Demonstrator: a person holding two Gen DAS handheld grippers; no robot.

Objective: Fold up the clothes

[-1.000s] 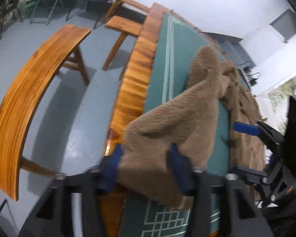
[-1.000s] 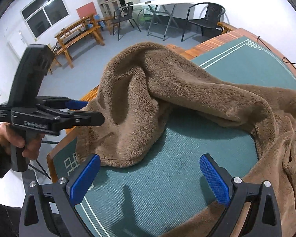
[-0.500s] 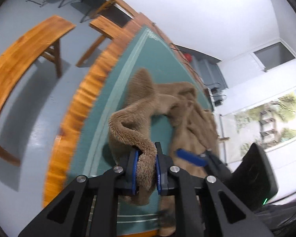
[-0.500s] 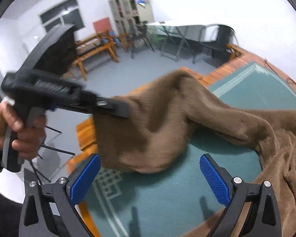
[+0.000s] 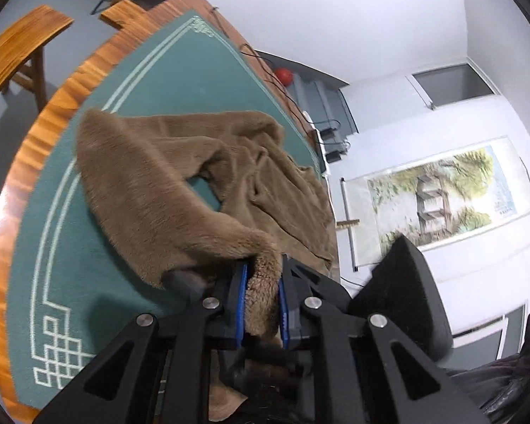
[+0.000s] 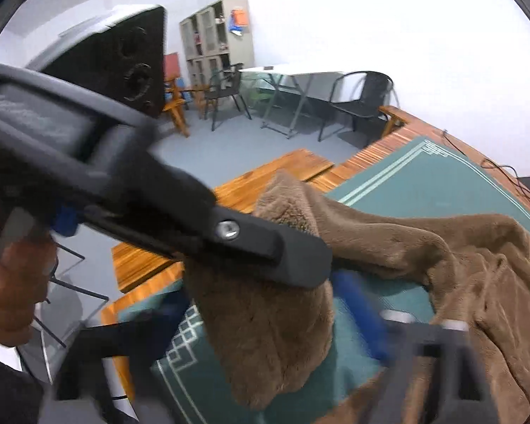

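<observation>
The fold has barely begun, by my reading: the brown fleece garment [image 5: 180, 176] lies bunched and creased on the green table mat [image 5: 70, 265], one long part lifted clear of the mat, the rest heaped toward the mat's far side. No flat layer or crease line shows, so spreading, squaring and every fold are left to do.

The left gripper [image 5: 261, 304] is clamped narrow on a tuft at the garment's end, blue pads pressing the pile from both sides, and that end hangs above the mat's near corner pattern [image 5: 58, 360]. The right gripper [image 6: 265, 321] is blurred; its jaws have just been closing around the hanging flap of the same garment, with cloth between them, but whether the pads already press on it I cannot tell.

Compared with a second ago, the left gripper, then wide astride the cloth low over the mat's edge, has shut and carried it upward. The right, then wide over bare mat, now reaches the flap under the left gripper
</observation>
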